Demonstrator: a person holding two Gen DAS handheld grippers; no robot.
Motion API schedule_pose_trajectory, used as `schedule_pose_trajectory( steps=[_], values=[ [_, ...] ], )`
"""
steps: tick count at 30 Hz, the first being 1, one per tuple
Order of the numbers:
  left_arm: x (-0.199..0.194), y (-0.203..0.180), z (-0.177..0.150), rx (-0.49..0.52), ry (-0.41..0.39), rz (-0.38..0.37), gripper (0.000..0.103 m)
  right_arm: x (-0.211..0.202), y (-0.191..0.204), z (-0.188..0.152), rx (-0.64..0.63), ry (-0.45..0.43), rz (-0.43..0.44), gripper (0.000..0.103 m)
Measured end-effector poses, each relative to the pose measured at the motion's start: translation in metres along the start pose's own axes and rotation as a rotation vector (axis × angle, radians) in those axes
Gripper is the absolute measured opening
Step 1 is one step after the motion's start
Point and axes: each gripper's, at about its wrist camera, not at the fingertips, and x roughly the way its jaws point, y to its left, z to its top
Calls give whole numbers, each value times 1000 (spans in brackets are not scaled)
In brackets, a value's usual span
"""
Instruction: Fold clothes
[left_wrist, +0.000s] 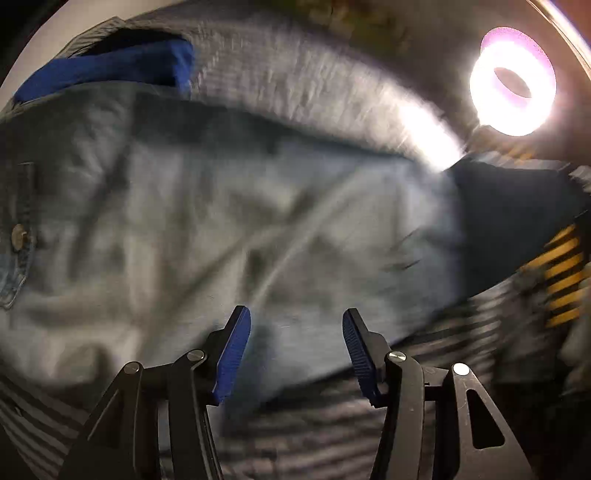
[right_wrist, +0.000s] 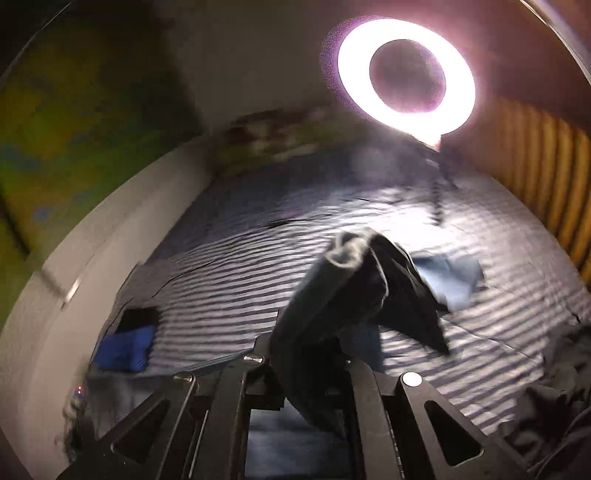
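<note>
Pale blue denim garment on a grey-and-white striped sheet — folded royal-blue cloth beside it

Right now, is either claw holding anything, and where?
Right claw grips a bunched fold of the denim garment; left claw is open, holding nothing.
</note>
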Motion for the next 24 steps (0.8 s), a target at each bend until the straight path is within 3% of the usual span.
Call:
schedule_pose_trajectory(
  steps=[6, 9, 13, 16, 19, 22, 24],
  values=[
    [-89, 47, -2, 22, -170, 82, 62, -2, 141, -25, -145, 25, 139, 7],
    [-122, 93, -8, -44, -241, 174, 63, 4, 213, -49, -224, 25, 194, 7],
    [-147, 168, -19, -180, -296, 148, 63, 24, 295, -88, -291, 55, 267, 7],
    [-149, 207, -24, -210, -330, 157, 63, 51, 353, -129, -298, 108, 325, 7],
    [-148, 246, -36, -319, -395, 80, 63, 87, 412, -188, -383, 170, 319, 7],
    [-149, 272, -37, -344, -376, 92, 61, 124, 448, -249, -469, 269, 292, 7],
    [-163, 281, -37, -345, -433, 88, 61, 134, 456, -269, -504, 276, 276, 7]
  ],
)
